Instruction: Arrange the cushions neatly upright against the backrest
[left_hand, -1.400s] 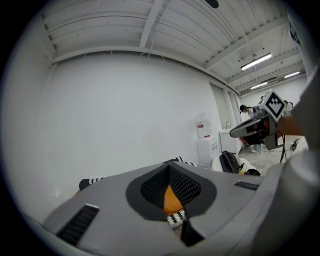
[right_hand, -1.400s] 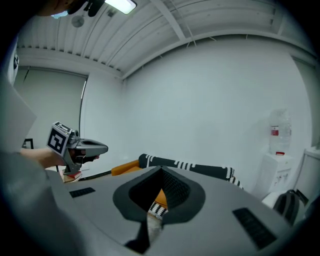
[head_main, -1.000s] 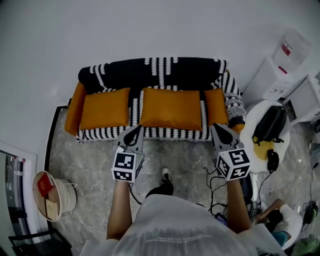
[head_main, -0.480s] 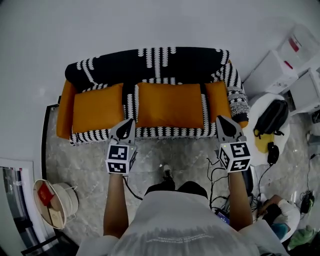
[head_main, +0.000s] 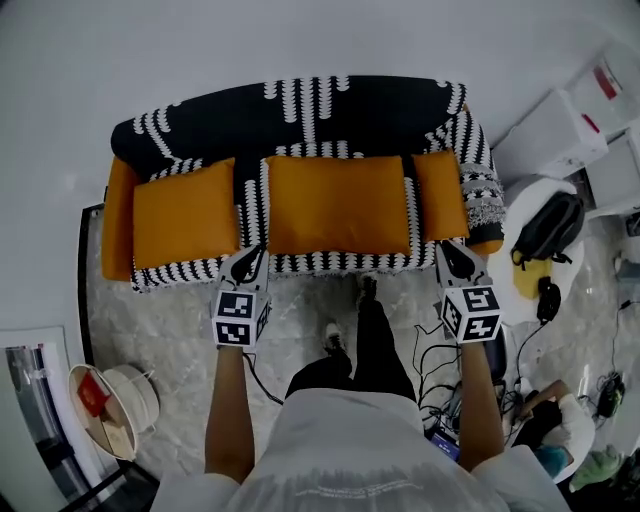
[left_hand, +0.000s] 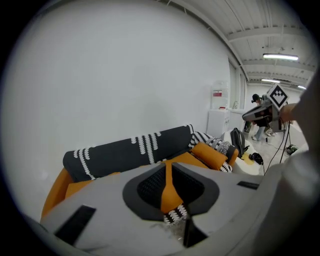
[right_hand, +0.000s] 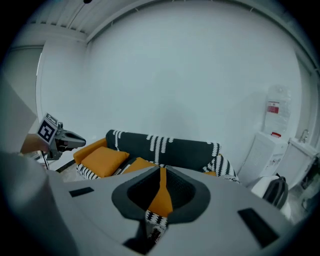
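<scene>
A sofa under a black-and-white throw (head_main: 300, 115) fills the top of the head view. Three orange cushions rest on its seat: a left one (head_main: 185, 212), a wide middle one (head_main: 338, 203) and a narrow right one (head_main: 441, 195). My left gripper (head_main: 249, 262) (left_hand: 166, 169) hovers at the seat's front edge, between the left and middle cushions. My right gripper (head_main: 452, 258) (right_hand: 161, 174) hangs at the front edge below the right cushion. Both pairs of jaws have just been opening and stand a slit apart, with nothing between them. Neither touches a cushion.
A round white side table (head_main: 512, 225) with a black bag (head_main: 545, 232) stands right of the sofa, with white appliances (head_main: 555, 140) behind it. Cables (head_main: 430, 345) lie on the marble floor. A basket (head_main: 110, 400) sits at the lower left. The person's leg (head_main: 368, 335) steps forward.
Both grippers have moved forward and down to the sofa's front edge, and the person has stepped closer. Both pairs of jaws have parted slightly.
</scene>
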